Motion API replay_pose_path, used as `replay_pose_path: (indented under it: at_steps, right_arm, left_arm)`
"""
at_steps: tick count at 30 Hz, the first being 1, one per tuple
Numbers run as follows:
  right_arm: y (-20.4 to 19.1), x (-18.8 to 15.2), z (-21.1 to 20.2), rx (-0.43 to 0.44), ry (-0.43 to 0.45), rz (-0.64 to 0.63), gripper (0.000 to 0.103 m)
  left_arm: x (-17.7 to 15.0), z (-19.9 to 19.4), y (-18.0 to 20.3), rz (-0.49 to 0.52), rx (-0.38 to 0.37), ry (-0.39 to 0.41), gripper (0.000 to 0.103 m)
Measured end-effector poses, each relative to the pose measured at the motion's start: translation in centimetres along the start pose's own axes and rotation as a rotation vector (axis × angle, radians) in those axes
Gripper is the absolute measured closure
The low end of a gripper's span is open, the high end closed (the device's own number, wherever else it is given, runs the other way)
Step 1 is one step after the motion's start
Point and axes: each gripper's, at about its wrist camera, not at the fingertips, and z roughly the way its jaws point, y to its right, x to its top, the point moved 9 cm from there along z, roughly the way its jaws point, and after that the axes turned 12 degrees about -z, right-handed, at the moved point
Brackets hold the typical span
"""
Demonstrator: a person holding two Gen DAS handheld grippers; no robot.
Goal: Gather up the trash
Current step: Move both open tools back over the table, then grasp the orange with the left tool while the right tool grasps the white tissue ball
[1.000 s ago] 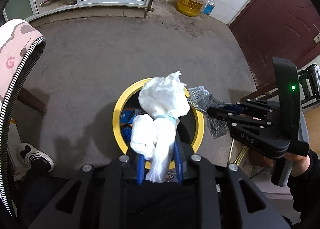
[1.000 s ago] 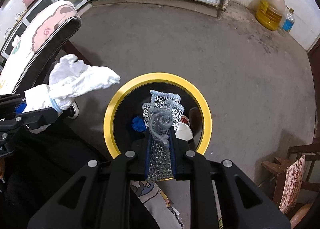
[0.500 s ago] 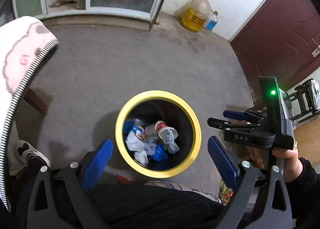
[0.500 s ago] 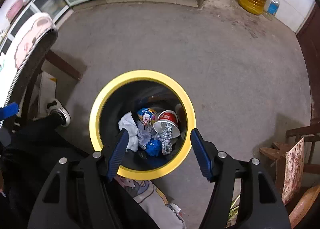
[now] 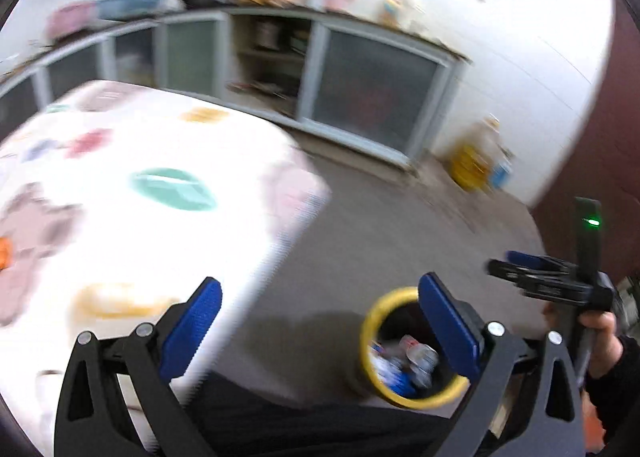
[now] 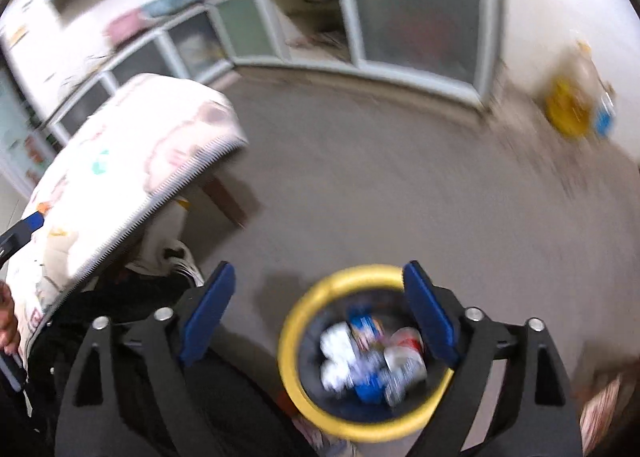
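Now both loads are being seen inside the yellow-rimmed bin (image 6: pixel 366 361): white tissue and mesh among the trash there. The left gripper (image 5: pixel 320 331) and right gripper (image 6: pixel 320 321) have just been opening; fingers wide, nothing between them, and both are being lifted away toward the table (image 5: pixel 120 185).

Left wrist view: looks forward-down past own fingers, patterned table (image 5: pixel 132 193) ahead-left, bin (image 5: pixel 370 331) low right. Right wrist view: steeper downward, bin (image 6: pixel 298 317) just below fingers. Shared: bin, table (image 6: pixel 132 161), cabinets (image 5: pixel 372 97), floor.
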Motion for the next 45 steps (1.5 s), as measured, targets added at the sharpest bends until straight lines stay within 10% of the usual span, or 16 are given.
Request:
replay_pose_path:
  at_steps: [12, 17, 31, 45]
  right_arm:
    - [-20.5, 15.1, 3.4, 0.227, 0.173, -0.358, 0.009]
    - [-28.5, 20.0, 6.3, 0.297, 0.201, -0.426, 0.009]
    - [-44.5, 30.0, 16.5, 0.344, 0.179, -0.533, 0.009]
    - [-50.3, 34.8, 27.0, 0.299, 0.026, -0.524, 0.013]
  left_arm:
    - [4.3, -11.6, -22.2, -0.275, 0.453, 0.290, 0.008]
    - [4.5, -13.8, -25.9, -0.273, 0.545, 0.326, 0.008]
    - [6.8, -9.3, -29.6, -0.314, 0.514, 0.283, 0.008]
    - [7.5, -4.1, -32.9, -0.357, 0.465, 0.155, 0.008]
